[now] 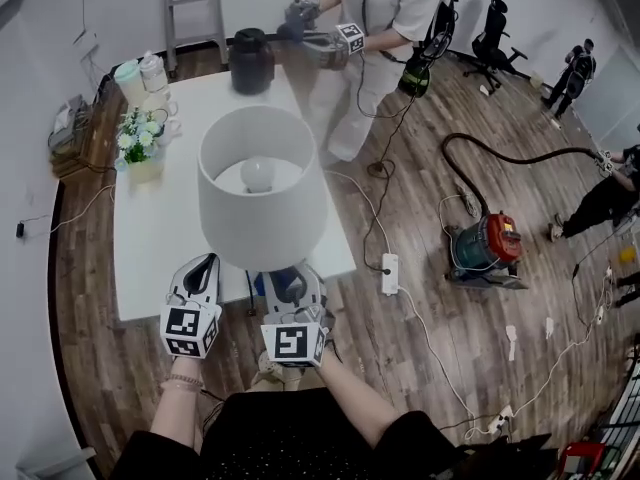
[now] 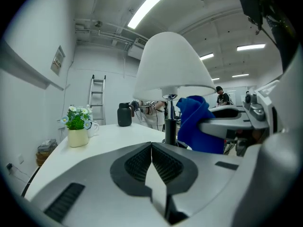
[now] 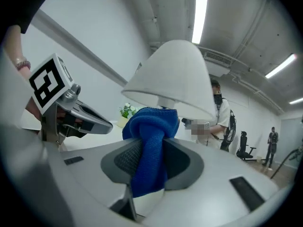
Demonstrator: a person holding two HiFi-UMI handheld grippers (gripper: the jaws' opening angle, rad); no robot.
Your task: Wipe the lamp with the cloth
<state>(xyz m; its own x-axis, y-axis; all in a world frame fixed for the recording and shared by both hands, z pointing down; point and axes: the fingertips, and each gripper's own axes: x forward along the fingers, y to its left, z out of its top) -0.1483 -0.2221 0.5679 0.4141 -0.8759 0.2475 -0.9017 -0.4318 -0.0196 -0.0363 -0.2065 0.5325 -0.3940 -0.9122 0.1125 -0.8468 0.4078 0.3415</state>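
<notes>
Two grippers sit side by side at the near edge of the white table [image 1: 150,238] in the head view. The left gripper [image 1: 204,268] and the right gripper [image 1: 291,280] both point forward at the lamp [image 1: 262,193], which stands just in front of their tips and rises above them. Both forearms reach straight out, low and close together. A bit of the blue cloth [image 1: 287,275] shows at the right gripper's tips.

In the left gripper view, the left gripper's jaws are pressed together with nothing between them. The lamp's dark pole [image 2: 170,126] stands just ahead of the tips, a little to the right. I think this gripper waits close by so it can steady the lamp.

In the right gripper view, the right gripper's jaws squeeze the cloth tight, and a bunched lump sticks out past the tips. The white shade [image 3: 175,74] hangs just above and beyond that lump, and I cannot tell if they touch. Holding the cloth bunched out front likely lets it meet the lamp first. The wiping looks not yet begun.
</notes>
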